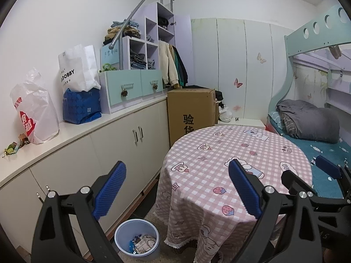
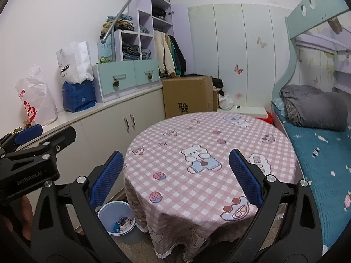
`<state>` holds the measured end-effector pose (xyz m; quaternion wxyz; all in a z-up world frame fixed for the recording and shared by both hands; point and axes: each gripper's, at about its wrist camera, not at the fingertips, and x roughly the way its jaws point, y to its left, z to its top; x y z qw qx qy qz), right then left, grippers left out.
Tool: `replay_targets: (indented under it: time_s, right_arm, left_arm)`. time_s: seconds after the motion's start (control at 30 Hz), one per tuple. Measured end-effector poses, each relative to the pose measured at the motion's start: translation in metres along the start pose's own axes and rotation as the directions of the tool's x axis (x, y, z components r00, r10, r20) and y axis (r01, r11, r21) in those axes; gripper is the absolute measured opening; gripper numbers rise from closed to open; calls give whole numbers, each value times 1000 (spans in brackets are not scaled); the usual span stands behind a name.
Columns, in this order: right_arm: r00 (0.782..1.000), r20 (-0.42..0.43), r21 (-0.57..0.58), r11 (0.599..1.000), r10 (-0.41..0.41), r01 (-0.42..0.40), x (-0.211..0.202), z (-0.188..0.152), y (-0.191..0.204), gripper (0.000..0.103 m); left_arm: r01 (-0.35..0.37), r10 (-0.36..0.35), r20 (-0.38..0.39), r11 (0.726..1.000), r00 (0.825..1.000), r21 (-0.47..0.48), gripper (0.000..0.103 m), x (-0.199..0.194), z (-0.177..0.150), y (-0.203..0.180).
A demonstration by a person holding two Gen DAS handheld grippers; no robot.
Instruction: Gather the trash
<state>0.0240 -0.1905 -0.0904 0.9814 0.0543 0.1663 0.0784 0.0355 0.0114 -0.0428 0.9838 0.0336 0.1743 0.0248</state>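
One bin point(image 1: 137, 239), three bags point(image 1: 76, 65)

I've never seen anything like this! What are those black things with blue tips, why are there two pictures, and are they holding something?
Those are two grabbing tools, one held in each of a person's hands. Each has a small camera looking forward along its two fingers, so you get two pictures of the same room. One picture comes from the left gripper, the other from the right gripper. Both are open and hold nothing. In front is a round table with a pink checked cloth; nothing lies on it. On the floor beside it stands a blue bin with some wrappers inside.
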Motion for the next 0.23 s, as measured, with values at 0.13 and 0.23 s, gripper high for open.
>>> replay_targets:
  time_s: [0.13,0.23]
  right_arm:
    - [999,-45,19,1000,-9,9,24,-4,-14,95]
    - [996,-81,28,999,-23,26,43,-10,-27,95]
  left_arm:
    - [-11,12,-47,1000,999,17,93,28,-4,-8]
    - [-14,17,-96,999,995,33,93,55,-9,-17]
